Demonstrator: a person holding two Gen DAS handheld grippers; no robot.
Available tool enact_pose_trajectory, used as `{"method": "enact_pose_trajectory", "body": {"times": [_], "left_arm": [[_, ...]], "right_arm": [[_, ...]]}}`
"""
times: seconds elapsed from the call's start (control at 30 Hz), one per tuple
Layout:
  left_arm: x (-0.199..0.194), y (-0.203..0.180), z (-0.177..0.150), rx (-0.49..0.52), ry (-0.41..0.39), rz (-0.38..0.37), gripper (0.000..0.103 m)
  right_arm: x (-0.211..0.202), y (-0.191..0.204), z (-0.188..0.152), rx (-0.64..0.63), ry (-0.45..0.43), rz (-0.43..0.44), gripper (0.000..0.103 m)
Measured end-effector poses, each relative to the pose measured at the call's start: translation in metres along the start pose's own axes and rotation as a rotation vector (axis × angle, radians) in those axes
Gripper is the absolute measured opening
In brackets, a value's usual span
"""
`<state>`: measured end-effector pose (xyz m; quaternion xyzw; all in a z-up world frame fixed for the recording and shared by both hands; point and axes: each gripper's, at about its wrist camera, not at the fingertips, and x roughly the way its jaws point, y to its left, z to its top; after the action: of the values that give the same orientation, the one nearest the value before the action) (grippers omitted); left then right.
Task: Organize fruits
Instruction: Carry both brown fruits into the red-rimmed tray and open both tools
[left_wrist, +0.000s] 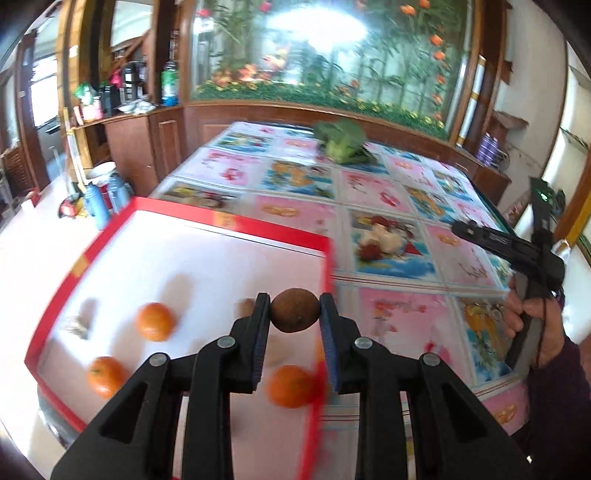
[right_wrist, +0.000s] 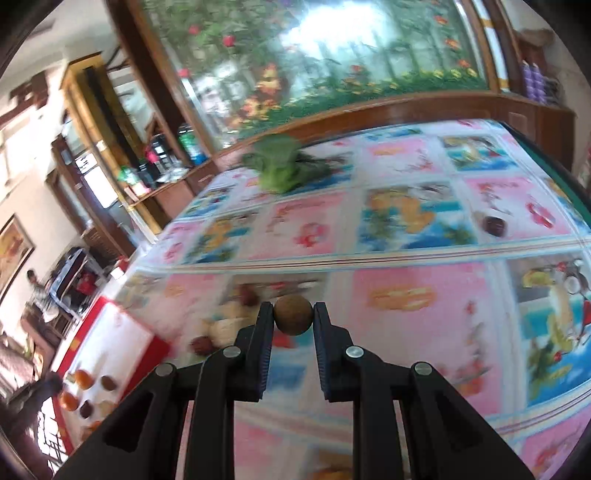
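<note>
Two brown fruits are in your grip, one per tool. In the left wrist view your left gripper (left_wrist: 294, 311) sits low in the centre of the frame, its fingers (left_wrist: 259, 314) closed narrow on a brown fruit (left_wrist: 294, 311) and pinching it at its two sides. Below and to the left of it lies the red-rimmed tray (left_wrist: 236, 220), with three oranges (left_wrist: 154, 321) on its white floor: one at middle left, one at lower left, one just under the gripper near the right rim. The fruit you hold hangs over the tray's right part, so I judge you are at the placing step on this side; the next move calls for lowering onto a bare white patch away from the oranges before you let the fingers spread.

In the right wrist view your right gripper (right_wrist: 293, 320) also holds a small round brown fruit (right_wrist: 293, 315), clamped between both pads, over the patterned tablecloth (right_wrist: 406, 295), while the tray shows only at the lower left of that frame. This one needs carrying leftward to it.

Farther off, at the right edge of the left view, your right hand (left_wrist: 535, 317) grips its tool level, pointing left. A dark fruit (right_wrist: 495, 226) waits at middle right, and a green vegetable (left_wrist: 341, 142) lies at the table's far side.
</note>
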<state>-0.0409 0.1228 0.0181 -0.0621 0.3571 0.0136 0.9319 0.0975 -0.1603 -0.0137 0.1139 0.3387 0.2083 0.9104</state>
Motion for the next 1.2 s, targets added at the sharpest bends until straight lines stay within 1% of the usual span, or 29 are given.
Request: {"method": "enact_pose_trajectory", "body": {"times": [0.07, 0.1, 0.13, 0.2, 0.27, 0.37, 0.5, 0.63, 0.7, 0.87, 1.0, 1.17, 1.2], "left_arm": [[-0.005, 0.021, 0.002, -0.028, -0.015, 0.03, 0.029], [-0.006, 0.03, 0.003, -0.037, -0.017, 0.041, 0.029], [-0.007, 0.037, 0.003, -0.044, -0.021, 0.054, 0.029], [-0.01, 0.056, 0.005, -0.064, -0.036, 0.096, 0.029], [-0.01, 0.074, 0.008, -0.089, -0.042, 0.119, 0.029], [-0.012, 0.095, 0.011, -0.117, -0.063, 0.154, 0.029], [-0.003, 0.116, 0.014, -0.139, -0.05, 0.185, 0.029], [0.018, 0.131, 0.018, -0.153, -0.007, 0.206, 0.029], [0.028, 0.138, 0.02, -0.167, 0.019, 0.218, 0.029], [0.045, 0.148, 0.019, -0.183, 0.092, 0.229, 0.029], [0.049, 0.152, 0.014, -0.186, 0.129, 0.24, 0.029], [0.058, 0.153, 0.007, -0.198, 0.192, 0.237, 0.029], [0.057, 0.152, 0.007, -0.192, 0.187, 0.241, 0.031]], "right_arm": [[-0.003, 0.027, -0.005, -0.044, -0.008, 0.041, 0.02], [-0.003, 0.044, -0.008, -0.05, -0.002, 0.09, 0.019], [-0.001, 0.056, -0.011, -0.056, 0.003, 0.12, 0.019], [0.006, 0.087, -0.016, -0.087, 0.018, 0.172, 0.019], [0.02, 0.124, -0.023, -0.129, 0.055, 0.223, 0.019], [0.043, 0.167, -0.031, -0.184, 0.11, 0.262, 0.019], [0.071, 0.203, -0.034, -0.209, 0.183, 0.29, 0.019], [0.093, 0.224, -0.041, -0.232, 0.275, 0.283, 0.019], [0.098, 0.23, -0.046, -0.247, 0.3, 0.27, 0.019], [0.106, 0.229, -0.056, -0.254, 0.377, 0.266, 0.019], [0.11, 0.228, -0.061, -0.257, 0.414, 0.254, 0.02], [0.105, 0.232, -0.065, -0.283, 0.417, 0.247, 0.02], [0.105, 0.232, -0.064, -0.287, 0.421, 0.249, 0.02]]}}
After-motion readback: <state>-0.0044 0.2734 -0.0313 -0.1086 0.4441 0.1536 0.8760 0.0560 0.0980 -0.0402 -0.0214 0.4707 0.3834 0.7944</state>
